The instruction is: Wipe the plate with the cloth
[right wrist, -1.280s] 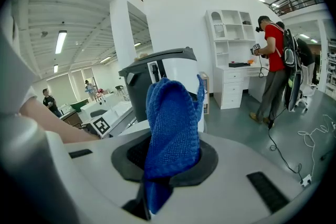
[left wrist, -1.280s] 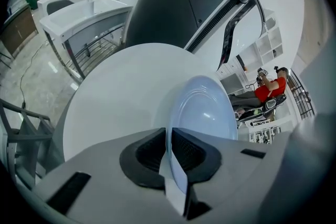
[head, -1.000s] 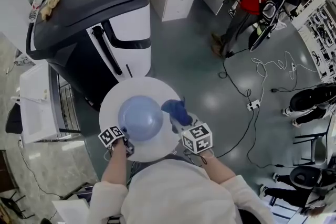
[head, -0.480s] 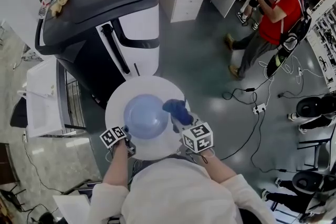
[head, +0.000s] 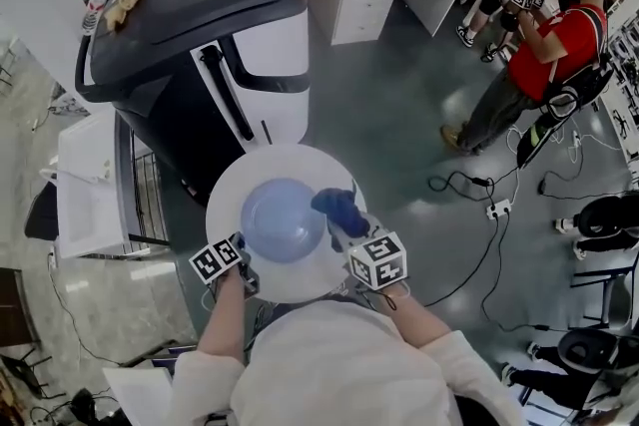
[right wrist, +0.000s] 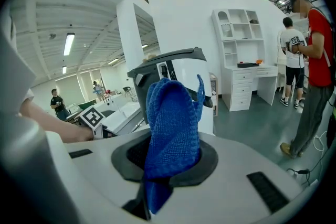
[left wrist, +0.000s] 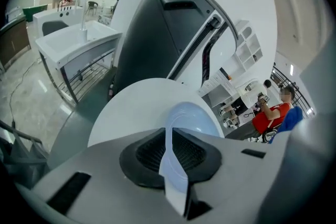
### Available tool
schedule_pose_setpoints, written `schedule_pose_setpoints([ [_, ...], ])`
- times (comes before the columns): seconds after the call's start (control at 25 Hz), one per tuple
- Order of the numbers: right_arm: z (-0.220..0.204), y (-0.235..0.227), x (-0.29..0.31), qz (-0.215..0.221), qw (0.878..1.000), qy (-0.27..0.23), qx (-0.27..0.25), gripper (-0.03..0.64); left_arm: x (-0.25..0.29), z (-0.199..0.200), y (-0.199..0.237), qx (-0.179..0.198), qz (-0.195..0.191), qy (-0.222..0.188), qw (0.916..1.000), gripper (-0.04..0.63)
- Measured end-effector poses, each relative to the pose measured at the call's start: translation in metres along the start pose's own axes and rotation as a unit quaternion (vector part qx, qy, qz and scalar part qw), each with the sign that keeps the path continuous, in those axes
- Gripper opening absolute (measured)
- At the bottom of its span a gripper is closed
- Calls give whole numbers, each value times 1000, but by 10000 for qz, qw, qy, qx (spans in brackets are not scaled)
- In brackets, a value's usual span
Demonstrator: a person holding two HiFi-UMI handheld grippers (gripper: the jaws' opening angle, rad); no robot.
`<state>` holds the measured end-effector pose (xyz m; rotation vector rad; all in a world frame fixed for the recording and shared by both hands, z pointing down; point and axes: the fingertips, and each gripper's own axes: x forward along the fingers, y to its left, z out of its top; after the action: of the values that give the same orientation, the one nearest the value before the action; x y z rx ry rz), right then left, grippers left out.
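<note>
White round table [head: 232, 187] on grey-green floor [head: 399, 115]; left tool [left wrist: 173, 159] pinches plate [head: 283, 219], right tool [right wrist: 167, 162] pinches cloth [head: 337, 207].

Rough blue knitted cloth [right wrist: 173, 123], smooth pale-blue plate [head: 283, 219], perhaps plastic, matt white table [head: 250, 177]

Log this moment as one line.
left gripper: shut on rim of pale blue round plate | right gripper: shut on blue knitted cloth | cloth beside plate, contact unclear
</note>
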<state>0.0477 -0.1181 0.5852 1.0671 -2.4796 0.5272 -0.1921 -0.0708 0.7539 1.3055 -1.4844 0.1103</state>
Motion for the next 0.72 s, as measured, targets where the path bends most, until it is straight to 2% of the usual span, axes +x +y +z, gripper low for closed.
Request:
schedule_pose_setpoints([
  [0.16,1,4,0,30,10000,-22,-1,86,-14,14,-29,387,-442,-278,9979,49],
  [0.36,3,7,3,97,9999,-58,-5,85,-32,29,-68,780,-1045,-618,9895,46],
  [0.6,5,8,4,180,9998,-71,2,86,-55,39,-103,1417,-1336,-870,9770,43],
  [0.72,6,8,5,216,9997,-65,-8,86,-67,44,-119,1601,-1512,-1002,9703,43],
])
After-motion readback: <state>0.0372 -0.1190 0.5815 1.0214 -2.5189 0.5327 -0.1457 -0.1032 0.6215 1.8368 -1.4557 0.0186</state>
